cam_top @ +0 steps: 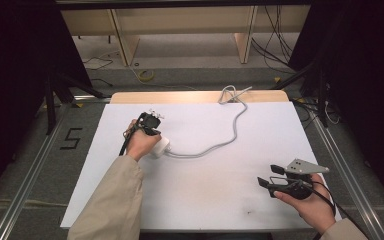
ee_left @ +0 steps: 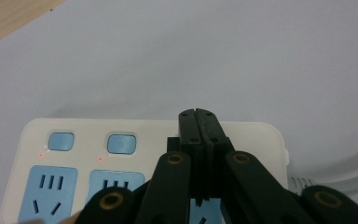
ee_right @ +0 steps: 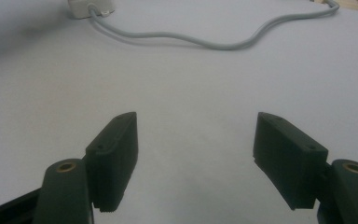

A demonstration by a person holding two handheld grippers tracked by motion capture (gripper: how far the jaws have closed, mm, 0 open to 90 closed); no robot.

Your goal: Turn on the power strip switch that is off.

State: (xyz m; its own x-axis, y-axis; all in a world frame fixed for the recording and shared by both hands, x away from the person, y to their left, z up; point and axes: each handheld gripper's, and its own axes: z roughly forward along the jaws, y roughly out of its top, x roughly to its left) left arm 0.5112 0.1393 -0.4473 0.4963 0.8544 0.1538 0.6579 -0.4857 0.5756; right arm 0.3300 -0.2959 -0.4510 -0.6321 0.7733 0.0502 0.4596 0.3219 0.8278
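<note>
Two grippers: left gripper [ee_left: 200,122] clenched empty over rigid, light power strip [ee_left: 37,140]; right gripper [ee_right: 196,158] released. Grip strip's sides.

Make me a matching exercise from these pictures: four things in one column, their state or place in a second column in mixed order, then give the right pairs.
Things:
1. left gripper
2. right gripper
3. power strip
4. grey cable

States or places:
A. jaws wide apart above bare white table
B. winds across the table to its far edge
C. jaws closed together, over the strip
D. cream body with blue sockets and blue switches, two small red lights lit

Right pairs: 1-C, 2-A, 3-D, 4-B
</note>
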